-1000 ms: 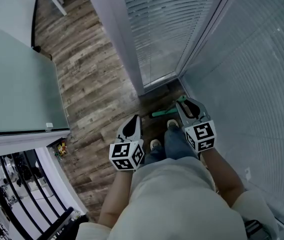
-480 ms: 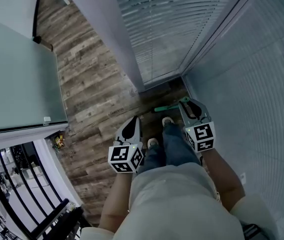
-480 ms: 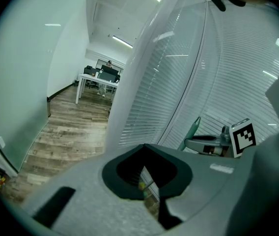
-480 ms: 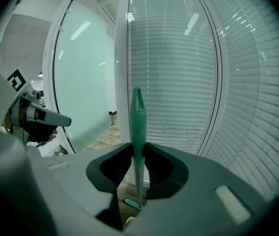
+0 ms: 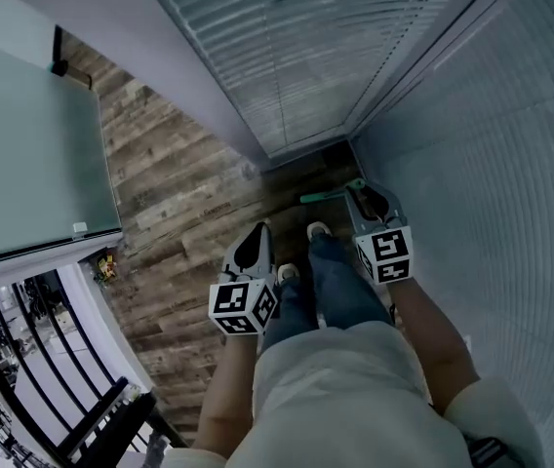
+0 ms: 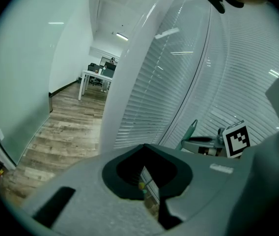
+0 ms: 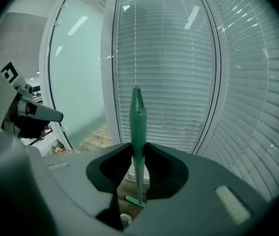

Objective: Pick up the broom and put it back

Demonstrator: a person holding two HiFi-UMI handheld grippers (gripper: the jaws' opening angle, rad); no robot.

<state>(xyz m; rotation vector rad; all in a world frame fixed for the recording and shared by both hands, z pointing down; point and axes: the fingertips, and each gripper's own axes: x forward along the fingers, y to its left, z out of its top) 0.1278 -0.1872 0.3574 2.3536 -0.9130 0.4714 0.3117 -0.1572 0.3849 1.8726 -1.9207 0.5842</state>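
R gripper (image 7: pixel 138 147) clamped on broom (image 7: pixel 137 114) handle, upright. L gripper (image 6: pixel 143 149) closed, empty. Hold shaft vertical, set head into corner (image 5: pixel 341 150) at 12 o'clock.

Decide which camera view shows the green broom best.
The right gripper view: the broom stands upright, clamped in the right gripper. The head view shows only a green sliver by that gripper; the left gripper view, just its tip.

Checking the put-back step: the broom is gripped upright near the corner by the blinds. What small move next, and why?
Probably lower the right tongs a little toward the corner. They are shut on the broom, held upright by its green handle, and its foot hangs close over the wood floor beside the blinds; contact isn't clear.
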